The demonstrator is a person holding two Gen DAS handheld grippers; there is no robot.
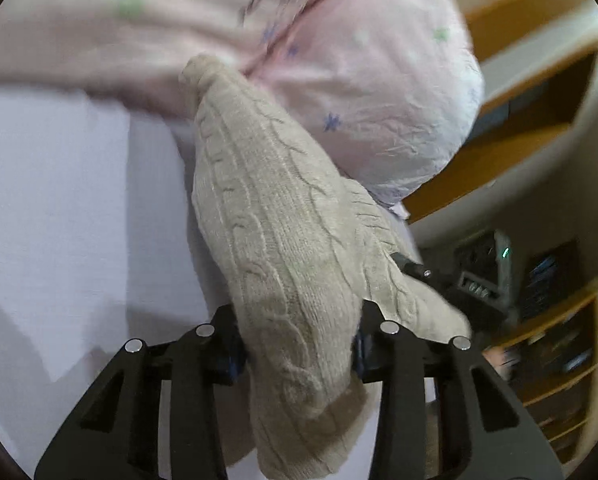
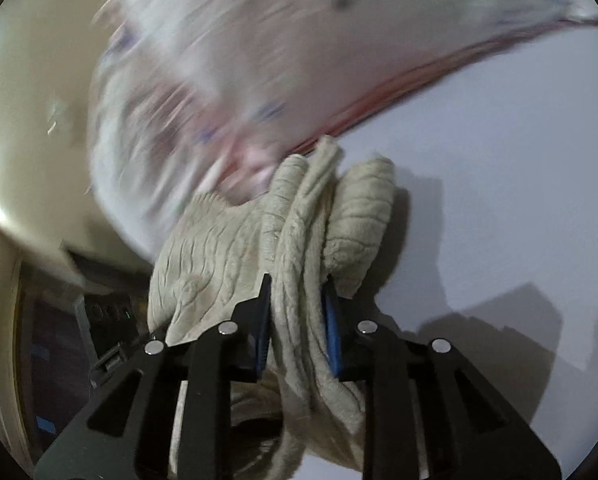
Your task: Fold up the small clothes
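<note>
A beige cable-knit garment (image 1: 275,240) is held by both grippers above a white surface (image 1: 59,200). My left gripper (image 1: 299,344) is shut on one bunched part of it, and the knit drapes over and below the fingers. My right gripper (image 2: 299,320) is shut on another bunched, folded part of the same knit (image 2: 299,240). The right gripper's dark fingertip (image 1: 413,266) shows beside the knit in the left wrist view. How the garment hangs between the grippers is hidden.
A pink pillow with small blue and green prints (image 1: 359,80) lies behind the knit, blurred in the right wrist view (image 2: 239,60). Wooden shelves with dark items (image 1: 539,300) stand at the right. A cream wall (image 2: 31,120) is at the left.
</note>
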